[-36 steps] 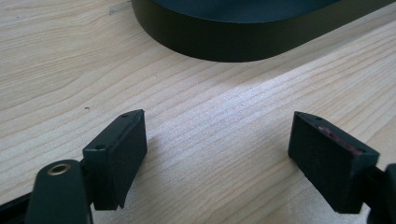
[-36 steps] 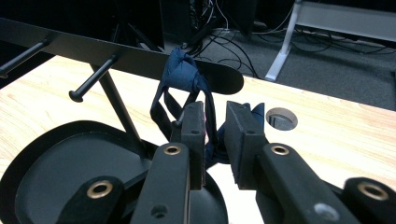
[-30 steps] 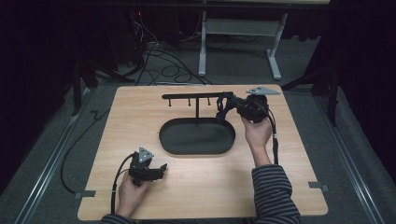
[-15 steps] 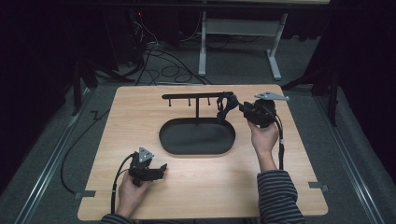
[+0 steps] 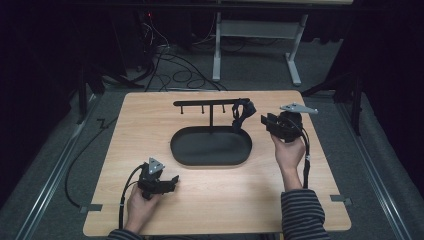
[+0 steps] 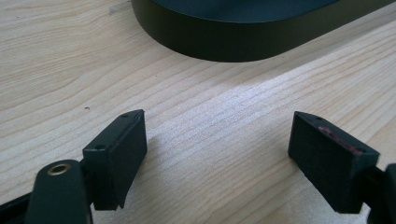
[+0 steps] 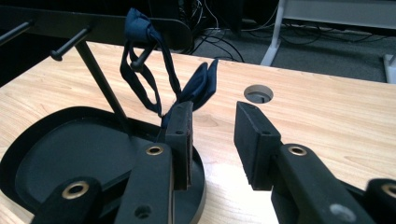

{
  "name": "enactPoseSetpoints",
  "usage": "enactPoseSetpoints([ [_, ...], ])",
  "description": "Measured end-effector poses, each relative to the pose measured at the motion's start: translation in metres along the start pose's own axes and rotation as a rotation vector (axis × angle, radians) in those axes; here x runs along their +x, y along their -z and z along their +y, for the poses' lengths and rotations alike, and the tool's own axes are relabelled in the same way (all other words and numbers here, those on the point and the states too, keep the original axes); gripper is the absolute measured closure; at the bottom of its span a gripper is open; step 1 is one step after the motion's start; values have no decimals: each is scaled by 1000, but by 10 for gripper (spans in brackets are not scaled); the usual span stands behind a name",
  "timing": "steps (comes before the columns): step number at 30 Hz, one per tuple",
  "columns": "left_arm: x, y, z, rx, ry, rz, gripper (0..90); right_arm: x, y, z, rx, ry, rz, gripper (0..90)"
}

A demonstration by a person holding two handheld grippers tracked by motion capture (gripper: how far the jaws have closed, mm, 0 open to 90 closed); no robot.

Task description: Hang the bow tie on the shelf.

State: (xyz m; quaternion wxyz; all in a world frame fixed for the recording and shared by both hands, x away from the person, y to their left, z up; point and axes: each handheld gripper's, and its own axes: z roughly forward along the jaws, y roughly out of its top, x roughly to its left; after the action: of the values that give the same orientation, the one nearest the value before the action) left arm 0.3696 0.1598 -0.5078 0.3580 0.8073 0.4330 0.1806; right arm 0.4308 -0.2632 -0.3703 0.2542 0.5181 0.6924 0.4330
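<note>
Nearest the person, the left claw (image 5: 171, 180) rests low on the surface (image 5: 220, 200), a pale wood-grain board with rounded corners. It is held in the left hand (image 5: 137, 202), and a black cable loops back from it. Its two blocky matte-black jaws stand wide apart with only bare wood between them. In the left gripper view, the smooth dark wall of the tray (image 6: 233, 32) curves across just beyond the jaws.

That tray (image 5: 211, 146) is a shallow oval dish of matte black, set at the middle of the surface. From its far side rises a thin black post carrying a horizontal bar with short pegs, the rack (image 5: 210, 104).

On the rack's right end hangs a dark blue fabric strap (image 5: 242, 112), soft and looped, with a folded bow-like part drooping below the peg.

The right claw (image 5: 265, 122), held up in the right hand (image 5: 289, 150) above a striped sleeve, sits just right of the strap. In the right gripper view its jaws are parted with nothing between them; the strap (image 7: 154, 79) hangs just beyond the left jaw, apart from it or perhaps grazing it; I cannot tell.

Farther off, a round hole (image 7: 258, 94) is cut in the wood. Beyond the surface, cables lie on the grey floor (image 5: 250, 75).
</note>
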Motion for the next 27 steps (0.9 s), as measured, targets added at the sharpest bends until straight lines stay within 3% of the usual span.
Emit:
enactPoseSetpoints([
  [27,0,0,0,0,0,0,199,-5,18,-18,-3,-19,22,655],
])
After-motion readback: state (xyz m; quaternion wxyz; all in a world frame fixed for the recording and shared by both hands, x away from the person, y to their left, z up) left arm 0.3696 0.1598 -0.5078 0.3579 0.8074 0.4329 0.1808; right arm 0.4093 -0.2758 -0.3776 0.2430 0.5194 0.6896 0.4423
